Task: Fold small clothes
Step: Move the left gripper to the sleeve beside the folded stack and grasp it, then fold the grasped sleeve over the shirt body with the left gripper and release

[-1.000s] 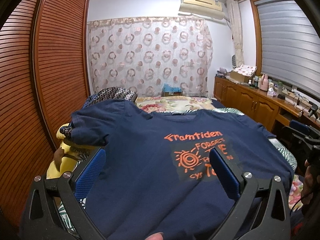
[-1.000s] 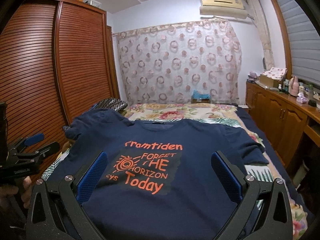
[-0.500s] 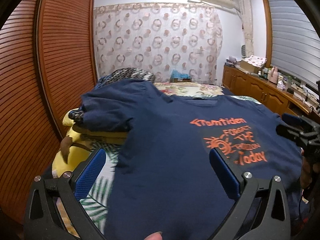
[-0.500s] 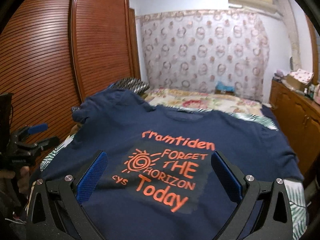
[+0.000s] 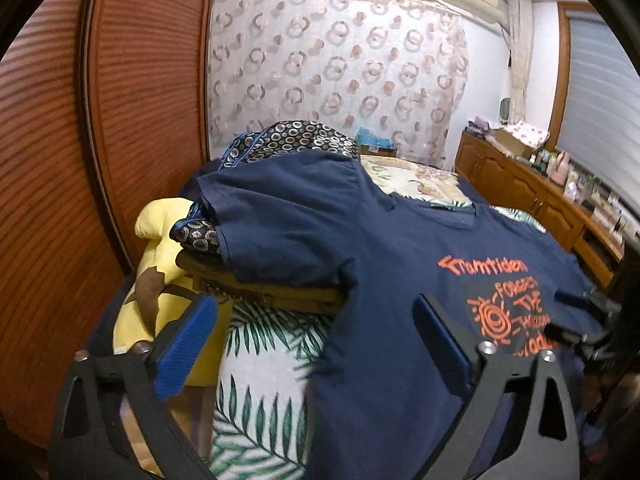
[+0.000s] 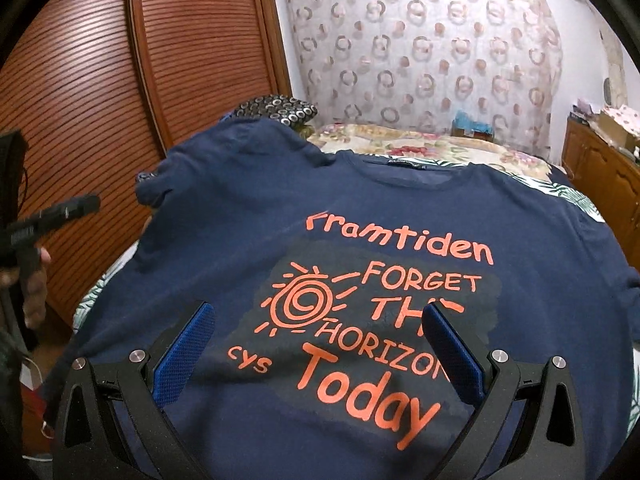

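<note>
Since the earlier frames, both grippers have been carried toward the bed's wardrobe-side edge, and the left gripper (image 5: pixel 316 344) has had its jaws narrowed slightly, with nothing gripped. The bed (image 5: pixel 260 364) is covered by the navy T-shirt (image 6: pixel 360 216), spread print-up, one sleeve draped over a clothes pile (image 5: pixel 264 284) at that edge. The right gripper (image 6: pixel 318 350) is held released above the print.

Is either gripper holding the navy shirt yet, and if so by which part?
Neither. The left gripper and right gripper both hang open above the navy T-shirt; the left's jaws have just been closing slightly, on nothing.
</note>
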Tool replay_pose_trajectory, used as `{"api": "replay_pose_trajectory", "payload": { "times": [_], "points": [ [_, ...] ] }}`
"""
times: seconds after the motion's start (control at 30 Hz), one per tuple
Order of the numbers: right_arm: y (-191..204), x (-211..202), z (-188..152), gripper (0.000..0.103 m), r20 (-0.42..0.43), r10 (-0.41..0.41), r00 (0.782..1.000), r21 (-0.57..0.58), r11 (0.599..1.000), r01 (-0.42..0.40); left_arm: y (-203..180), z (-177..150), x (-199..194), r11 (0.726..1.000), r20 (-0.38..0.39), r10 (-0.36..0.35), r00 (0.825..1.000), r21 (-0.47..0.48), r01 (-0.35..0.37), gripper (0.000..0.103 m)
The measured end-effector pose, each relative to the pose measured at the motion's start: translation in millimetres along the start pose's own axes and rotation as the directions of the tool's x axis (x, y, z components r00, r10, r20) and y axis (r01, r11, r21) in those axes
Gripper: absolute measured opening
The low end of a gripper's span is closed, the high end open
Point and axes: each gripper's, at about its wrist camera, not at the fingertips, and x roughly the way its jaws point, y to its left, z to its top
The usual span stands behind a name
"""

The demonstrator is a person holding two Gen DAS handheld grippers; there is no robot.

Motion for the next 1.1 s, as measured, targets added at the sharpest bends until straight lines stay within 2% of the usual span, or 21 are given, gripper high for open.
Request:
{"api": "replay_pose_trajectory", "payload": {
  "times": [0.07,0.13,0.2,0.3,0.37,0.47,0.6,0.7,0.73,0.77,0.8,0.83,0.87,1.0,1.1],
  "points": [
    [2,3,1,0.103,0.003,-0.004,1.000,-0.011,1.000,0.004,8,7,5,1.000,-0.004,0.005,1.000,-0.001,-0.005,0.085],
    [10,11,0,0.103,-0.002,-0.014,1.000,-0.023,1.000,0.014,14,16,11,1.000,-0.011,0.022,1.000,0.007,-0.022,0.081],
    [18,23,0,0.102,-0.031,-0.026,0.999,-0.025,0.999,0.025,23,25,20,1.000,-0.024,0.022,0.999,0.004,-0.022,0.071],
    [22,22,5,0.102,-0.016,-0.034,0.999,-0.021,0.999,0.033,31,37,35,1.000,-0.054,0.014,0.998,-0.002,-0.014,0.058],
    [24,22,1,0.102,-0.015,-0.028,1.000,-0.012,1.000,0.027,32,42,44,1.000,-0.072,0.016,0.997,0.018,-0.015,0.054],
    [23,25,1,0.102,-0.021,-0.024,0.999,-0.003,1.000,0.024,38,48,63,1.000,-0.116,0.019,0.993,0.023,-0.016,0.053],
    [24,24,-2,0.102,-0.008,-0.024,1.000,0.004,1.000,0.024,49,44,92,0.998,-0.203,0.061,0.977,0.017,-0.059,0.053],
    [24,22,-3,0.102,0.012,-0.034,0.999,0.000,0.999,0.034,53,39,102,0.999,-0.241,0.042,0.970,0.005,-0.042,0.052],
    [25,22,-4,0.102,0.017,-0.038,0.999,-0.004,0.999,0.038,53,38,102,0.999,-0.241,0.037,0.970,0.004,-0.037,0.048],
    [26,21,-4,0.102,0.021,-0.042,0.999,-0.009,0.999,0.042,52,38,101,1.000,-0.238,0.025,0.971,0.006,-0.025,0.031],
    [28,22,-6,0.102,0.023,-0.044,0.999,-0.016,0.999,0.045,52,38,100,1.000,-0.237,0.016,0.971,0.007,-0.015,0.022],
    [30,22,-7,0.102,0.024,-0.046,0.999,-0.021,0.999,0.046,51,39,98,1.000,-0.231,0.014,0.973,0.008,-0.013,0.021],
    [32,22,-8,0.102,0.025,-0.047,0.999,-0.025,0.999,0.048,49,40,94,1.000,-0.220,0.014,0.975,0.015,-0.011,0.015],
    [33,22,-11,0.102,0.030,-0.047,0.998,-0.026,0.998,0.048,32,52,73,0.994,-0.135,0.039,0.990,0.103,-0.025,0.012],
    [32,21,-11,0.102,0.029,-0.046,0.999,-0.025,0.999,0.047,14,64,63,0.991,-0.105,0.005,0.994,0.136,0.009,0.009]
  ]
}}
